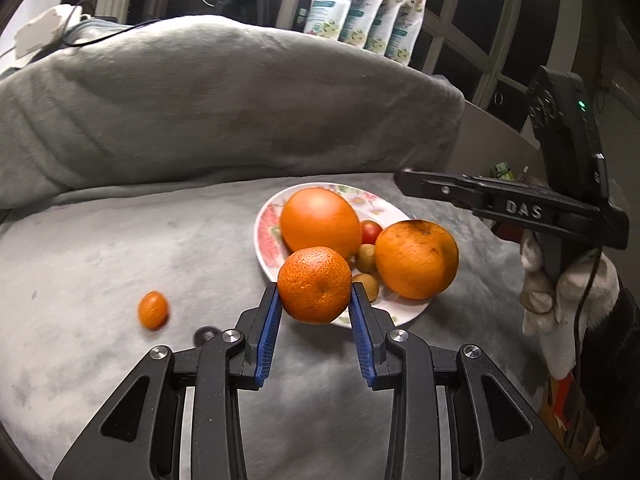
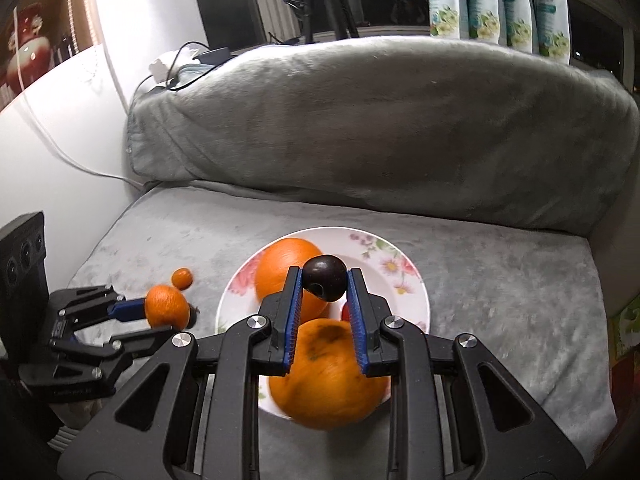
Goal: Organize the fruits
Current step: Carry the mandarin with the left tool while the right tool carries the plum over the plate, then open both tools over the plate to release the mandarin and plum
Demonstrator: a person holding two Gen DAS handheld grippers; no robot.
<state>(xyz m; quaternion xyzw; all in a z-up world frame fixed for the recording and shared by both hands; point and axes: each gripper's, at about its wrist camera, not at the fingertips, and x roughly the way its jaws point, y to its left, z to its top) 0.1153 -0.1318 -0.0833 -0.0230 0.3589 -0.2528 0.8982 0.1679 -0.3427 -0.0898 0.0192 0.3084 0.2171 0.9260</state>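
My left gripper (image 1: 314,294) is shut on a mandarin (image 1: 315,285) and holds it above the near rim of a floral plate (image 1: 266,236). On the plate lie two big oranges (image 1: 320,222) (image 1: 416,258), a red cherry tomato (image 1: 371,231) and two small brownish fruits (image 1: 366,258). A kumquat (image 1: 152,309) lies on the grey blanket to the left. My right gripper (image 2: 323,278) is shut on a dark round fruit (image 2: 325,277) above the plate (image 2: 408,276) and its oranges (image 2: 326,380). The left gripper with the mandarin (image 2: 166,306) shows at the left there.
A big grey cushion (image 1: 224,108) runs along the back of the blanket-covered seat (image 1: 120,248). Several printed pouches (image 1: 372,12) stand on the sill behind. A small dark object (image 1: 204,334) lies on the blanket near my left fingers. A white wall (image 2: 52,128) and cables are at left.
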